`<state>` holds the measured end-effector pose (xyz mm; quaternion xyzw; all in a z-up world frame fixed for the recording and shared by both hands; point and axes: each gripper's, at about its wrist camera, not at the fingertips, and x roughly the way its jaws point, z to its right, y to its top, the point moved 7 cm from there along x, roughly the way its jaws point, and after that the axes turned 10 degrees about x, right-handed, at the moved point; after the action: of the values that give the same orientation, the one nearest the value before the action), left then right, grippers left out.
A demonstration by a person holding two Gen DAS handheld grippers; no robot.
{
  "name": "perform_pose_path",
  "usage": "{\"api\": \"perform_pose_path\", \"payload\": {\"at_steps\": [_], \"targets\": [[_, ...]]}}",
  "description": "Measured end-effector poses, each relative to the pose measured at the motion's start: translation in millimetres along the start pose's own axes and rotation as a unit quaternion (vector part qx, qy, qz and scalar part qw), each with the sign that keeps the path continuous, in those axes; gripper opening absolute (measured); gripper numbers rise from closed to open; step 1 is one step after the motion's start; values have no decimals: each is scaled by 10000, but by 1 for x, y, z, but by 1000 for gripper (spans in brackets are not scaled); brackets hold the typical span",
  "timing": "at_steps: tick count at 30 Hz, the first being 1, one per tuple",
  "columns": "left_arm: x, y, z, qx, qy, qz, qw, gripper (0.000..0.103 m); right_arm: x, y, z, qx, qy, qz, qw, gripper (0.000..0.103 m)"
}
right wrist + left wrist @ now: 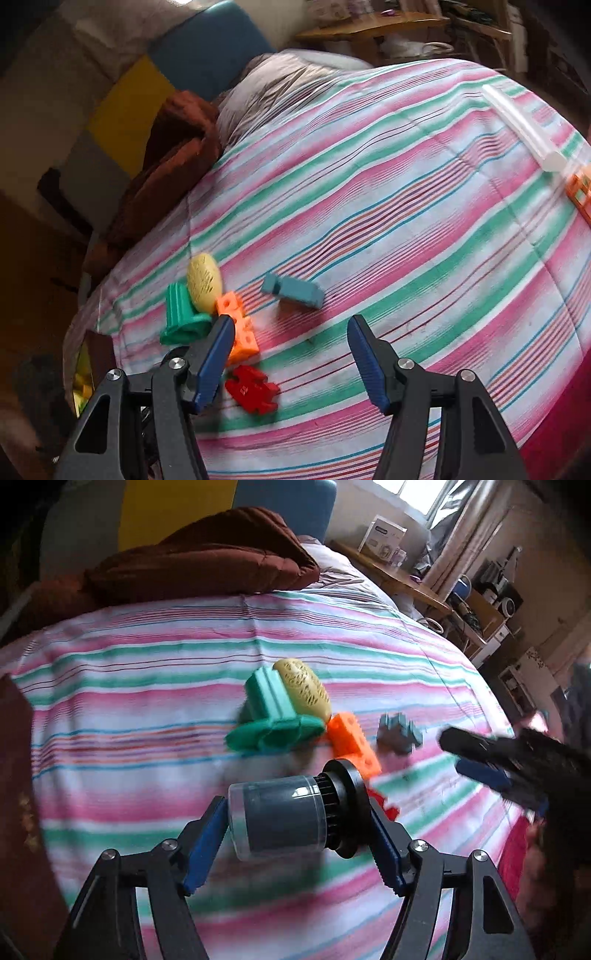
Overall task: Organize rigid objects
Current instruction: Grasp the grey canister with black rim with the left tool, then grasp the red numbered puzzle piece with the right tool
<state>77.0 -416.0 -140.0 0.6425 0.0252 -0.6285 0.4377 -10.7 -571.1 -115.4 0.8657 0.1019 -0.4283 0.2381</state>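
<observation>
Left gripper [299, 825] is clamped across a grey cylinder with a clear sleeve and black ribbed cap [291, 819], lying sideways between the blue pads: one pad on the clear end, the other on the black cap flange. It sits low over the striped bedspread [147, 701]; can't tell whether the cylinder touches the fabric. Just beyond it, a cluster on the bedspread: green fluted piece [273, 716] with a yellow perforated egg shape [304, 686] leaning against it, orange holed block [352, 744] touching the green piece's base, red puzzle-like piece [386, 805] mostly hidden behind the cylinder's cap. A grey-blue block [399, 733] lies a bit apart to the right of the orange one. Right gripper [290, 349] has jaws parted at a middling width, nothing between them, hovering over the bedspread near the same cluster; in the left wrist view it shows at the right edge, blurred. From the right wrist view its left pad overlaps the orange block, contact unclear; the red piece lies just beside that pad. Far right on the bedspread: a white translucent tube [524, 129] and another orange item [580, 192], well apart from the cluster. A brown quilt [207, 554] is bunched at the far end of the bed.
</observation>
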Motion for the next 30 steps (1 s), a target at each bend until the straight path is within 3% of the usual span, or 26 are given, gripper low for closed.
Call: {"api": "perform_pose_path", "payload": {"at_steps": [9, 19, 21, 22, 30], "targets": [[-41, -45, 0, 259, 147, 113, 9995, 73, 28, -37, -32, -1273, -278, -637, 9894, 64], [-84, -64, 6, 457, 162, 450, 9978, 73, 50, -66, -39, -2332, -1001, -742, 9644, 64], [-95, -66, 4, 464, 172, 539, 9973, 73, 52, -67, -36, -2568, -1273, -626, 9560, 47], [-101, -67, 3, 471, 194, 593, 9969, 73, 50, -68, -36, -2705, -1347, -494, 9520, 33], [-152, -76, -24, 300, 601, 965, 9931, 73, 53, -68, -36, -2587, -1241, -570, 9563, 34]]}}
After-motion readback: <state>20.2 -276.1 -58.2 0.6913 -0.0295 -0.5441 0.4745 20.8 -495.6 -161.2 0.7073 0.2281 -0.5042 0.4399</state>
